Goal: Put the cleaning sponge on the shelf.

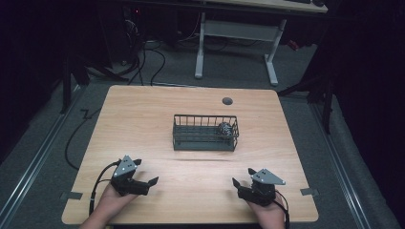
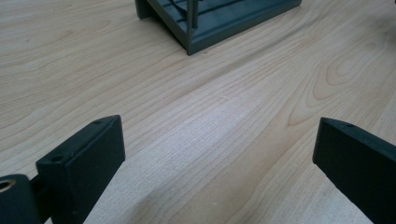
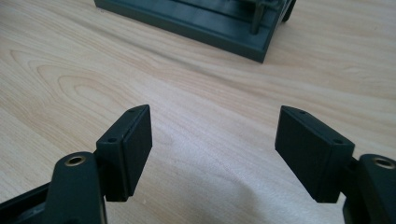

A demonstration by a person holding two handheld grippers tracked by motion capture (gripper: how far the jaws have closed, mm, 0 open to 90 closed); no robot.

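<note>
A dark wire basket (image 1: pixel 204 139) stands near the middle of the wooden table (image 1: pixel 143 114). A small grey speckled ball-like object (image 1: pixel 225 129) lies inside at its right end. My left gripper (image 1: pixel 145 172) rests near the front left of the table, open, with nothing between its jaws. My right gripper (image 1: pixel 242 178) rests near the front right, also open and empty. In the left gripper view the basket's corner (image 2: pixel 196 32) shows ahead above my left gripper (image 2: pixel 219 149). In the right gripper view the basket's base (image 3: pixel 196 23) lies ahead of my right gripper (image 3: pixel 212 140).
A round grey cable grommet (image 1: pixel 227 100) sits near the table's far edge. Beyond the table stand a white desk frame (image 1: pixel 236 38) and loose cables on the floor (image 1: pixel 153 57). Bare wood lies between both grippers and the basket.
</note>
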